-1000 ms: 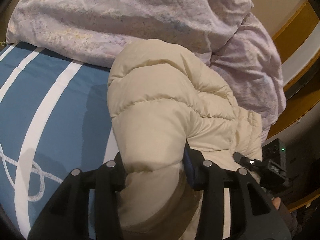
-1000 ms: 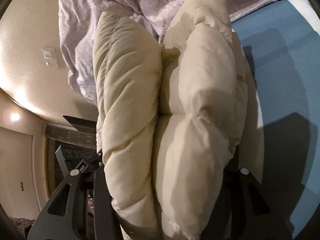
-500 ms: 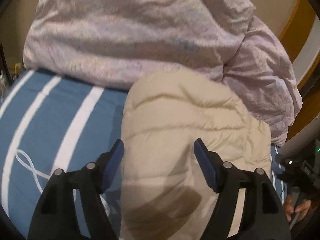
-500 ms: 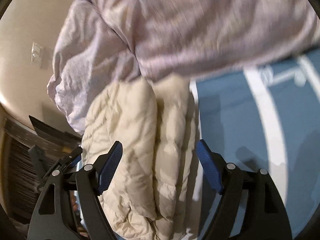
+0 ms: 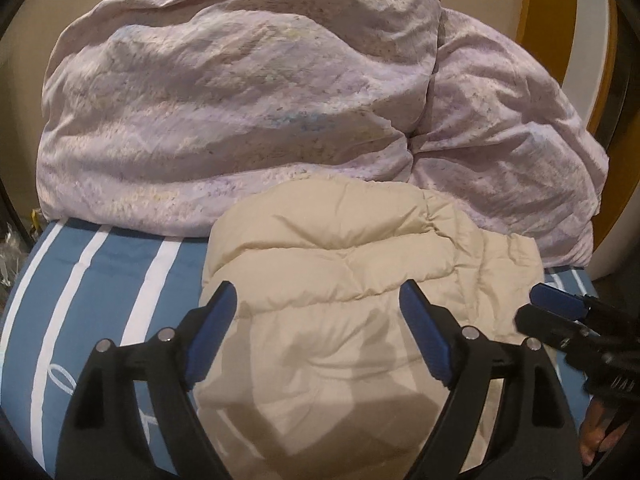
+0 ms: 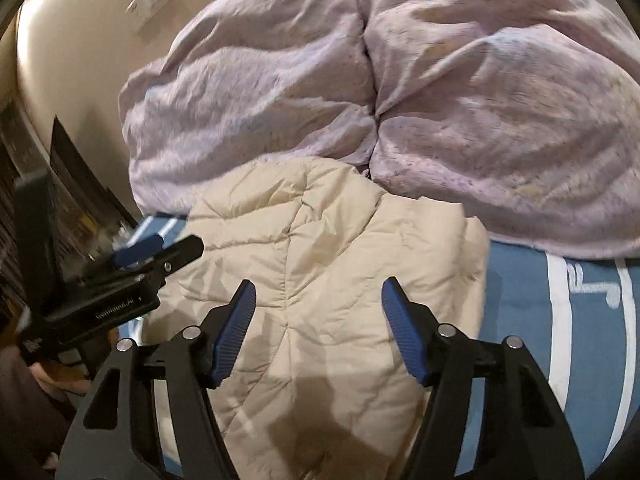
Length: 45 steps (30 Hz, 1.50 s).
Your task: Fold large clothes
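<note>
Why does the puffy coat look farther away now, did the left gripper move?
Yes. The left gripper let go of the puffy coat and backed away from the purple duvet.

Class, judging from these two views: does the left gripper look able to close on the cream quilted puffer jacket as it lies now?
Probably yes. The left gripper is open, hovering over the cream quilted puffer jacket with nothing between. The lilac crumpled duvet lies behind, and the right gripper stays off to the side.
</note>
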Each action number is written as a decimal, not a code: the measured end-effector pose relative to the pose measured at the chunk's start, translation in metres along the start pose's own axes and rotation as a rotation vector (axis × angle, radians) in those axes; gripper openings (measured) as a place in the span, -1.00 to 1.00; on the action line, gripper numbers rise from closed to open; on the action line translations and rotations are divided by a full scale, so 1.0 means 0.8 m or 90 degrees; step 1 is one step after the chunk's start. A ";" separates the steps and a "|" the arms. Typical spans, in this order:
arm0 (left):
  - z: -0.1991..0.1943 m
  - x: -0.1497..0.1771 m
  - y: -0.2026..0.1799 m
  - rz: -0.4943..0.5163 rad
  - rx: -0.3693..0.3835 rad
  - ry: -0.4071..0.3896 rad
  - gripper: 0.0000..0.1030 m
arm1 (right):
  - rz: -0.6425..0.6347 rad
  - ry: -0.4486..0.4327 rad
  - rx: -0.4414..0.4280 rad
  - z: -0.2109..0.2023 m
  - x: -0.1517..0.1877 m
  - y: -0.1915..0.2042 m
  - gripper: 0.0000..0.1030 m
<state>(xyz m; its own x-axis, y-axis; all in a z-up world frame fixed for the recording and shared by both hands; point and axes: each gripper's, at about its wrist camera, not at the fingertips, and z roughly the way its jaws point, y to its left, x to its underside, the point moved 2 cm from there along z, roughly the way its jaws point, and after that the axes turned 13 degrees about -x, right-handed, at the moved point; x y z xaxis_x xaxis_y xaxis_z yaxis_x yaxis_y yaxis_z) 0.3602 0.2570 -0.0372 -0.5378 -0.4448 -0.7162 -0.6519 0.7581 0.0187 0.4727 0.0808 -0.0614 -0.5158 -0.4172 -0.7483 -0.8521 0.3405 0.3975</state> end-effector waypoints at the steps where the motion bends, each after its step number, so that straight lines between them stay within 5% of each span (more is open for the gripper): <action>1: 0.004 0.000 -0.002 0.006 -0.006 -0.001 0.62 | -0.006 0.001 0.009 0.005 0.000 0.000 0.21; 14: 0.044 0.023 -0.010 0.059 -0.045 -0.004 0.82 | -0.013 -0.015 0.061 0.036 0.035 -0.035 0.14; 22: 0.062 0.034 -0.004 0.032 -0.043 -0.005 0.97 | -0.013 -0.033 0.061 0.045 0.044 -0.041 0.14; 45: 0.078 0.049 -0.001 0.007 -0.030 -0.021 0.97 | -0.020 -0.053 0.064 0.055 0.050 -0.044 0.16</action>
<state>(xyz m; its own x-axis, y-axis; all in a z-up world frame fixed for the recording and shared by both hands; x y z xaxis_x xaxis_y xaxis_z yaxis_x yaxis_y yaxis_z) 0.3730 0.2687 -0.1090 -0.5274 -0.4207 -0.7382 -0.6715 0.7386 0.0588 0.4861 0.0892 -0.1291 -0.4770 -0.3592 -0.8021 -0.8521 0.4126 0.3220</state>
